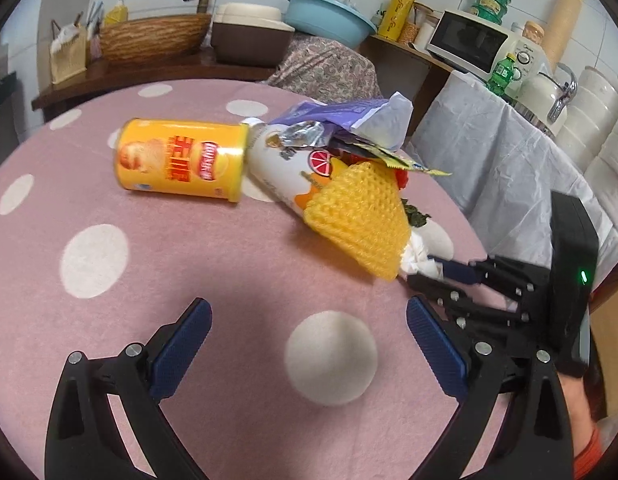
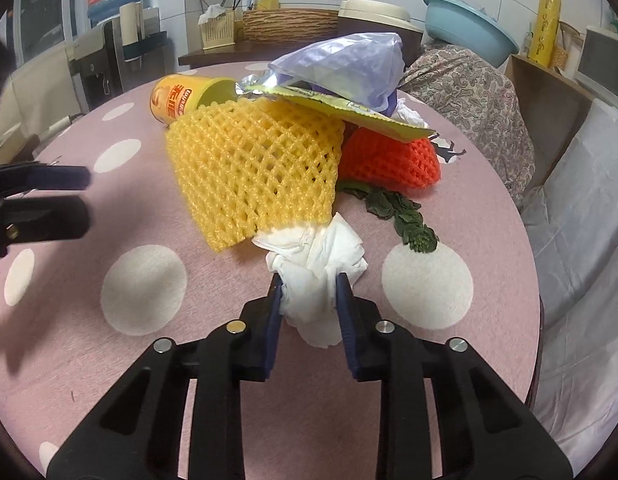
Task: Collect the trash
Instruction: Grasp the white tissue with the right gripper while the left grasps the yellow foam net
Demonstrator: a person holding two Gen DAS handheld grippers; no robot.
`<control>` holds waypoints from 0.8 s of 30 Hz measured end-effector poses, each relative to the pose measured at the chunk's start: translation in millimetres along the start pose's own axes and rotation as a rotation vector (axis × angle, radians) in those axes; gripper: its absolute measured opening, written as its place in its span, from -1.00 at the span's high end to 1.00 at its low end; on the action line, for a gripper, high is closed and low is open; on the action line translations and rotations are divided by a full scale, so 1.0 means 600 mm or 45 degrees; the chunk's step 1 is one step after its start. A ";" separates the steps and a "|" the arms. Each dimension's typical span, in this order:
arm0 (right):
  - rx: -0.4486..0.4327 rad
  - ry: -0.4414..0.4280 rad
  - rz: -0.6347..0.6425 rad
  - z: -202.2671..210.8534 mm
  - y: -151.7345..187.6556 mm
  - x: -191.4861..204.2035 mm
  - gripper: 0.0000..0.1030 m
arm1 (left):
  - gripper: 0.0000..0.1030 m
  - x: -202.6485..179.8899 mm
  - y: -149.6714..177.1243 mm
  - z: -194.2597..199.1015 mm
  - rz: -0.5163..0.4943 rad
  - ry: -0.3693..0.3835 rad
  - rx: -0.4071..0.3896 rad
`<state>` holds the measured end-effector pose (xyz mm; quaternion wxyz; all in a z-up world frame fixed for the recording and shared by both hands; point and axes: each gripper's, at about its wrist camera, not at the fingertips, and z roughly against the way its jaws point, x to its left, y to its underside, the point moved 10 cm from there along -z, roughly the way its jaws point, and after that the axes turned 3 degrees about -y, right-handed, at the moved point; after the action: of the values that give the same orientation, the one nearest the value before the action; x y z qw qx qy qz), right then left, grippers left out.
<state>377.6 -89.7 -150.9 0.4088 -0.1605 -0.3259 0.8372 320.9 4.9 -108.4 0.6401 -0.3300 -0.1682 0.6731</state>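
Crumpled white tissue (image 2: 317, 280) sits bottom centre of right wrist view, pinched between right gripper (image 2: 309, 292) blue-padded fingers (image 2: 273, 320), clenched on it. Left gripper (image 1: 309, 320) fingers spread wide, holding nothing, over pink white-dotted worktop (image 1: 149, 280). Trash pile mid-frame: yellow foam net (image 2: 253, 172), red foam net (image 2: 393, 160), wilted greens (image 2: 405, 220), purple plastic bag (image 2: 345, 64), yellow snack can (image 1: 181, 160) lying sideways, label script unreadable.

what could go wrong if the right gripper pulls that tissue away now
The right gripper is shut on the tissue, whose far end lies under the yellow foam net; pulling may drag the net and the wrappers stacked on it. The thin tissue might also tear.
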 end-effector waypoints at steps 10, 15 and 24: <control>-0.017 -0.016 -0.016 0.011 0.015 0.004 0.54 | -0.04 -0.029 -0.032 -0.063 0.084 0.090 0.052; -0.041 -0.032 -0.042 0.014 0.016 0.002 0.54 | 0.39 -0.042 -0.030 -0.054 0.061 0.101 0.025; -0.094 -0.059 -0.068 0.029 0.024 0.016 0.54 | 0.65 -0.044 -0.028 -0.012 0.055 0.129 -0.051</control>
<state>353.8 -95.8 -148.1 0.4171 -0.1474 -0.3701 0.8169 337.3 -20.3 -96.9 0.6264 -0.3800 -0.1421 0.6656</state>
